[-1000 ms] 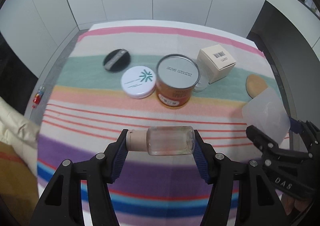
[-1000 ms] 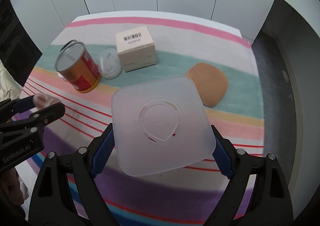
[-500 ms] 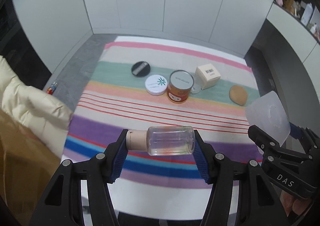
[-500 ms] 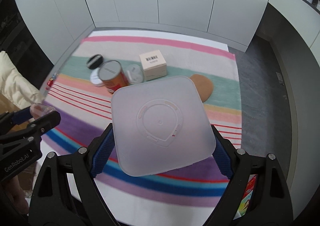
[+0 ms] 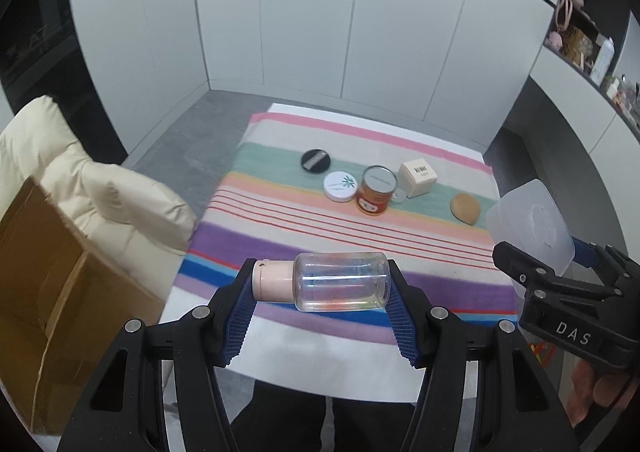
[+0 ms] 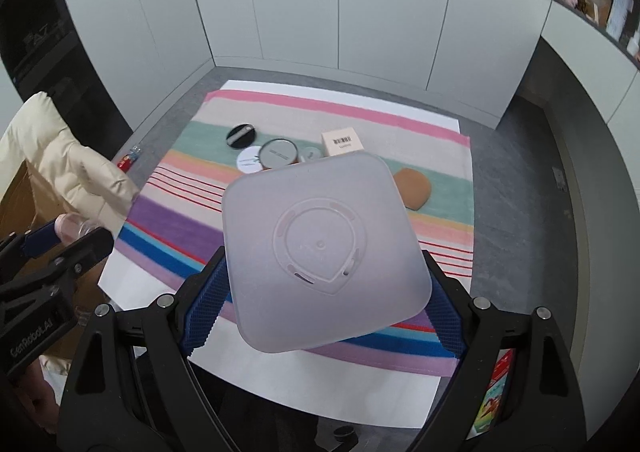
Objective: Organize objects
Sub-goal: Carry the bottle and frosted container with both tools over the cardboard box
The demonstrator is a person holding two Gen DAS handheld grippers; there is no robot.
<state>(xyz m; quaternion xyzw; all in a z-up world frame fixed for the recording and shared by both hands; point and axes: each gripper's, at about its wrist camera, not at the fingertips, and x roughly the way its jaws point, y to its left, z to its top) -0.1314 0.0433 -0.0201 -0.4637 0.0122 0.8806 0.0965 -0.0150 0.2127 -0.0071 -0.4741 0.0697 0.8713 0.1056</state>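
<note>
Even, soft indoor light fills both views, bright on the white cabinet doors (image 5: 304, 20); shadows are faint; fisheye bending curves the walls and blackens the corners; the cream jacket (image 5: 100, 188) at the left is slightly smeared; the clear bottle (image 5: 340, 286) shows small glints.

Both grippers have pulled way up and back from the striped cloth (image 5: 360, 248) compared to a second ago. The can (image 5: 377, 191), box (image 5: 417, 177) and compacts now look small and far off. Cloth's near edge, grey floor (image 6: 516, 212), a cream jacket (image 5: 100, 196) and cardboard box (image 5: 52, 288) on the left have come into view.
</note>
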